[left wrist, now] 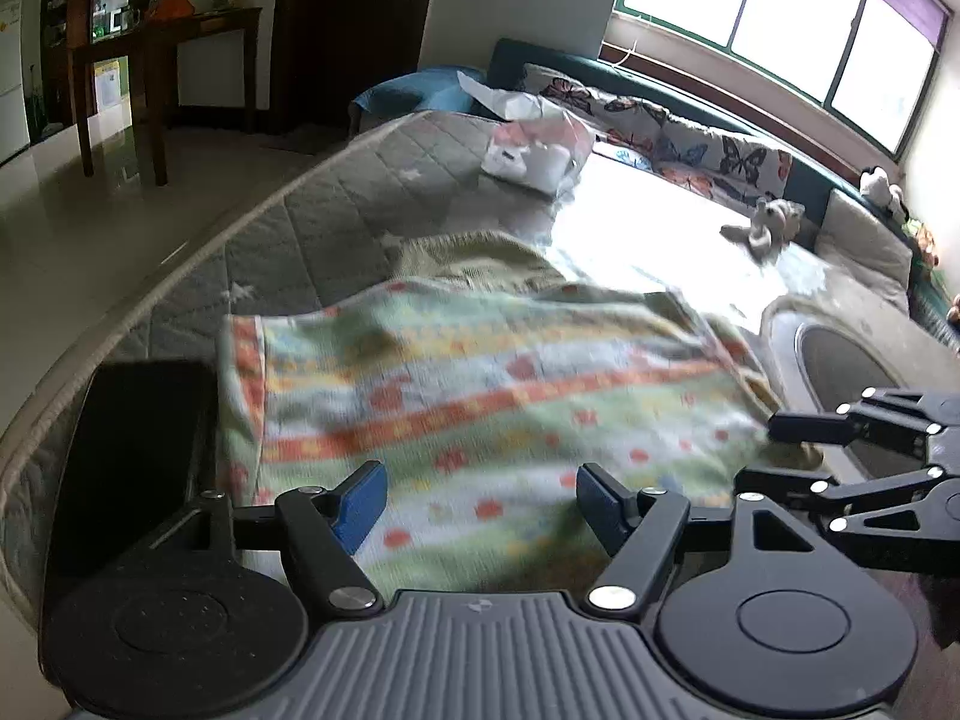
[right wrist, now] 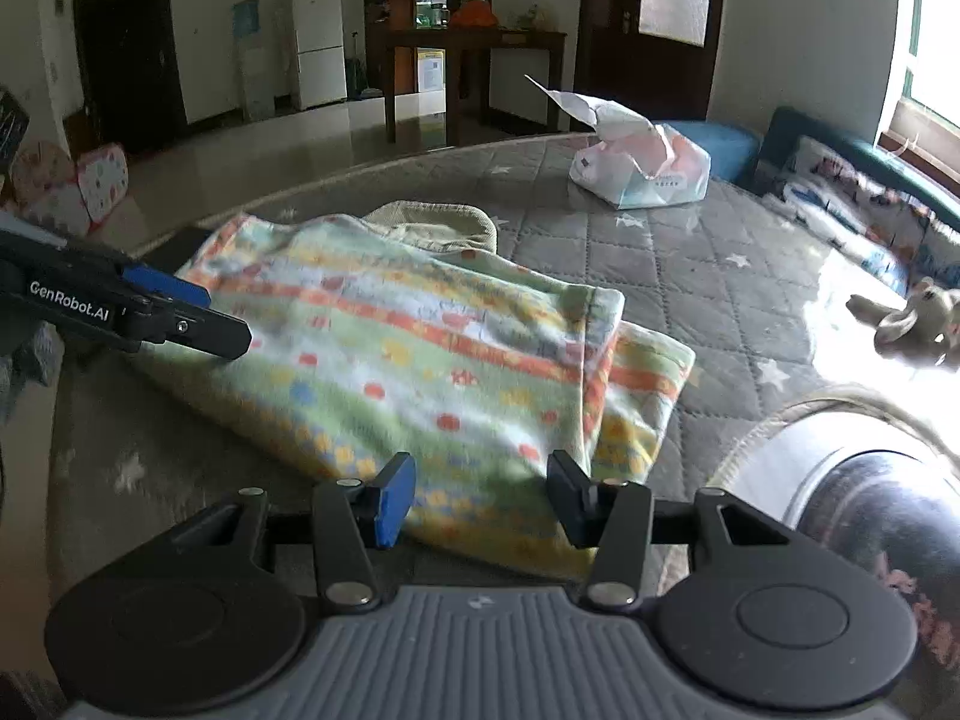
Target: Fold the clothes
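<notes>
Cloth: your striped blanket (right wrist: 420, 360) lies folded double on the mattress (right wrist: 690, 264).
Left gripper (left wrist: 474, 504): jaws apart, empty.
Right gripper (right wrist: 480, 501): jaws apart, hovering above the near edge.

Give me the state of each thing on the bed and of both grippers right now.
Patterned cloth: folded over, lying on the mattress, held by neither gripper.
Beige garment: partly under the cloth.
Left gripper: open, fingers apart above the cloth.
Right gripper: open, nothing gripped.
Plastic bag: crumpled, top open.
Stuffed toy: lying down.

A home: quilted mattress (right wrist: 690, 252), fridge (right wrist: 317, 39), wooden table (right wrist: 474, 54)
</notes>
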{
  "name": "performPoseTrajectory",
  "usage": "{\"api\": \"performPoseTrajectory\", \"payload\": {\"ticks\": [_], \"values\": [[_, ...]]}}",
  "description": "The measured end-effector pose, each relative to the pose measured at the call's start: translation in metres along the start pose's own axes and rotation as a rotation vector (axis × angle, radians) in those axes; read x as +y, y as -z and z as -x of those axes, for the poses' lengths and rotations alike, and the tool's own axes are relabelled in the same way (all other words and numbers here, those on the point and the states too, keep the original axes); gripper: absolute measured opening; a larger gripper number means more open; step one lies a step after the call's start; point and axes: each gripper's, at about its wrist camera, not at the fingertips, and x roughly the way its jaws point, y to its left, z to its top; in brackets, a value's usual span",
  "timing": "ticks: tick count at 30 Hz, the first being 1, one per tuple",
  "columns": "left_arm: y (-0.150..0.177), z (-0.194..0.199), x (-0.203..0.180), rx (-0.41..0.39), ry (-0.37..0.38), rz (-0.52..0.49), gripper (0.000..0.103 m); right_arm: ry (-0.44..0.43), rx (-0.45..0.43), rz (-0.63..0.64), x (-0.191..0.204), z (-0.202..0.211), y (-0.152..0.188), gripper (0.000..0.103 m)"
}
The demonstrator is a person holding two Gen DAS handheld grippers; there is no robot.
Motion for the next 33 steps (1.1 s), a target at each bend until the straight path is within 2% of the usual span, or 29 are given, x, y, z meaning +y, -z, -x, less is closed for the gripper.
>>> {"api": "performPoseTrajectory", "payload": {"ticks": [3,4,9,12,19,33], "values": [[0.006,0.003,-0.007,-0.013,-0.027,-0.031,0.080,-0.001,-0.021,-0.007,0.002,0.009,0.004,0.054],[0.007,0.004,-0.010,-0.017,-0.034,-0.038,0.081,-0.007,-0.027,-0.015,0.002,0.012,0.005,0.061],[0.014,0.011,-0.018,-0.037,-0.059,-0.066,0.098,0.006,-0.051,-0.032,0.004,0.028,0.015,0.085],[0.018,0.013,-0.021,-0.041,-0.072,-0.074,0.101,0.031,-0.065,-0.051,0.001,0.037,0.024,0.088],[0.024,0.019,-0.029,-0.072,-0.086,-0.095,0.103,0.098,-0.099,-0.108,-0.008,0.058,0.042,0.103],[0.032,0.027,-0.045,-0.096,-0.089,-0.102,0.103,0.240,-0.150,-0.261,-0.031,0.097,0.079,0.103]]}}
